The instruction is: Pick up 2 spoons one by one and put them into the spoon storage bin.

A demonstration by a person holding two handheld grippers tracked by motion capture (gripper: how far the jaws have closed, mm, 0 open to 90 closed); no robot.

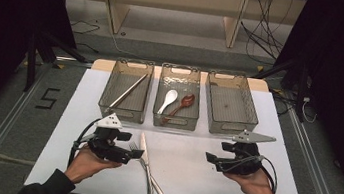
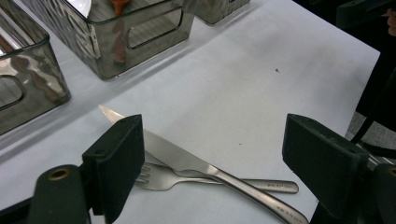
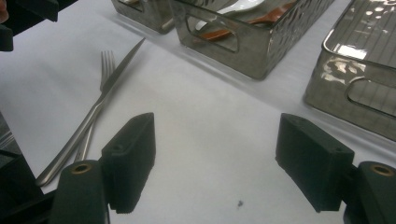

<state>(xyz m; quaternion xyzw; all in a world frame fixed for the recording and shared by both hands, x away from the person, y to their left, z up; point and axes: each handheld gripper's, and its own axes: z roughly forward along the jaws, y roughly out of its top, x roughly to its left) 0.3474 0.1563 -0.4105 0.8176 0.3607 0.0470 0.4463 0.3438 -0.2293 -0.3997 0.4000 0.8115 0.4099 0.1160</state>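
left hand-held gripper [image 1: 133,152] open, empty, hovering just beside the knife [image 1: 145,160] and fork [image 1: 138,154], which lie crossed on the white desk [image 1: 184,179], knife on top. right hand-held gripper [image 1: 208,157] open too, empty, well apart from them. three bins behind: left bin [image 1: 128,91] has a stick, middle bin [image 1: 178,98] two spoons.
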